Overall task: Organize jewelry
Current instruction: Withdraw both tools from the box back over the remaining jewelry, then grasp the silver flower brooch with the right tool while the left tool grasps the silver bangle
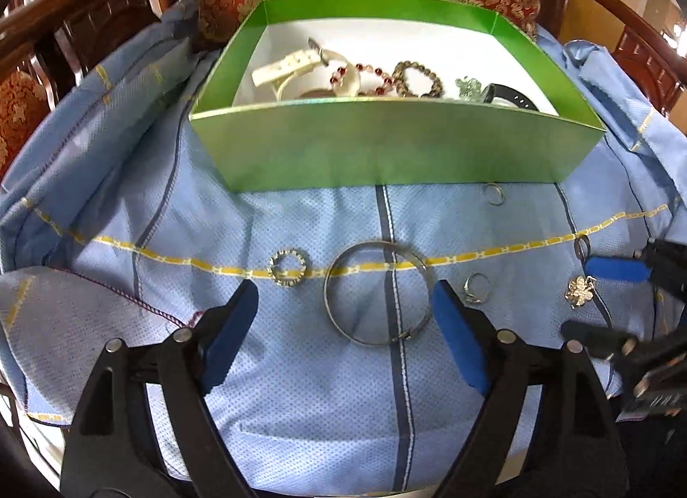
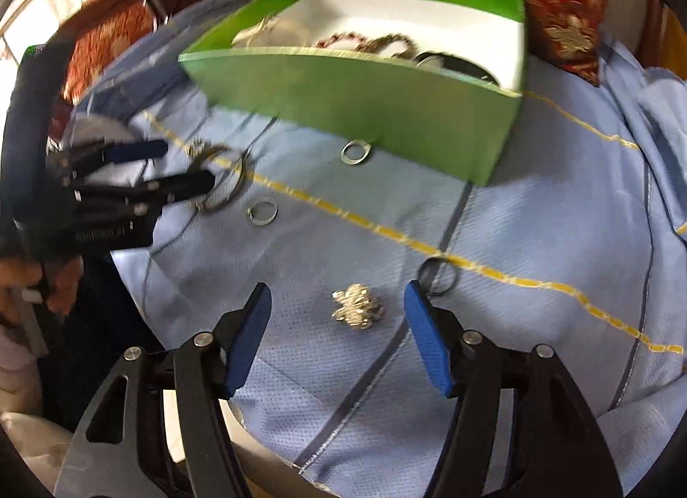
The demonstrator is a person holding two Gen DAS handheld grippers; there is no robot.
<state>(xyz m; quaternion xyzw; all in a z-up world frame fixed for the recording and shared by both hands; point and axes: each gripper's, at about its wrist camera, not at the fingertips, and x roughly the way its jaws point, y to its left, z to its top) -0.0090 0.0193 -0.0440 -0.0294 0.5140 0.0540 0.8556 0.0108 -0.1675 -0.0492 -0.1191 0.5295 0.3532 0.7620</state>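
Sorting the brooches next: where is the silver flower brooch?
On the blue cloth, centred between the open right gripper's fingers: the flower brooch, near a dark ring.

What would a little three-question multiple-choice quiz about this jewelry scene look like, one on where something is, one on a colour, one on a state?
1. Where does the silver bangle lie?
A. Inside the box
B. On the blue cloth, between the left gripper's fingers
C. On the red cushion

2. What colour is the outside of the box?
A. Green
B. Black
C. Yellow

3. How does the right gripper stand?
A. Shut on a ring
B. Shut on nothing
C. Open, with the flower brooch lying between its fingers

Answers:
1 B, the bangle rests flat on the cloth in front of the box, framed by the blue pads.
2 A, its near wall is plainly green.
3 C, the pads stand wide apart and neither touches the brooch.
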